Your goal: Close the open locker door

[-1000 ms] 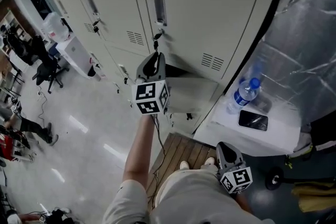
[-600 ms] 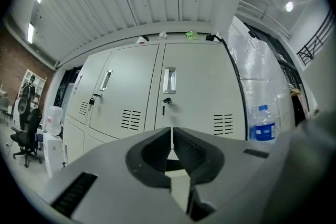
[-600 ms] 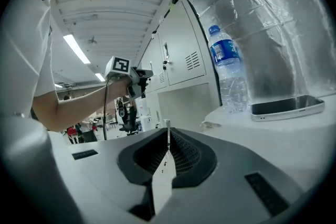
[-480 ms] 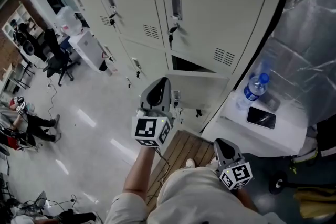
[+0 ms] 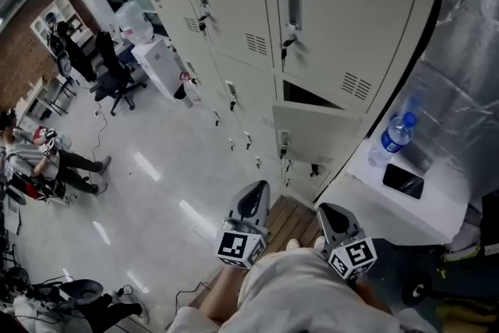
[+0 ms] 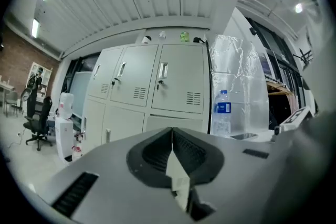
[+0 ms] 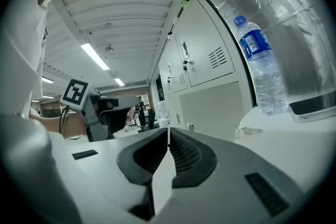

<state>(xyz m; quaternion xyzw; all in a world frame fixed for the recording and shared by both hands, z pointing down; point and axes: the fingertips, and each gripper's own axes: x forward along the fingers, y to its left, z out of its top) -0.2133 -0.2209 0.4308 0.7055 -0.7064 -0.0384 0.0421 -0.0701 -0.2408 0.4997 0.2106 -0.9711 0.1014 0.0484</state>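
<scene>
Locker door [image 5: 314, 138] stands upright in the lower row, with a dark gap along its top edge. The left tongs [image 5: 256, 191], pressed together and empty, have drawn well back from it, beside the right tongs [image 5: 326, 210], likewise closed on nothing. Right of the door, the bottle [image 5: 392, 140] has a blue label, unreadable.

The floor [image 5: 156, 191] was pale and shiny. A row of lockers [image 5: 257, 43] stood on it. A white water cooler [image 5: 160, 65] and a black chair [image 5: 115, 80] stood on it too, off to one side. Some brown wooden slats [image 5: 292, 218] lay on the floor just in front of the lockers. Beside the lockers was a white table [image 5: 362, 191]. A water bottle [image 5: 394, 138] stood upright on the table. A flat black phone [image 5: 403, 182] lay there too, just beside the bottle.
</scene>
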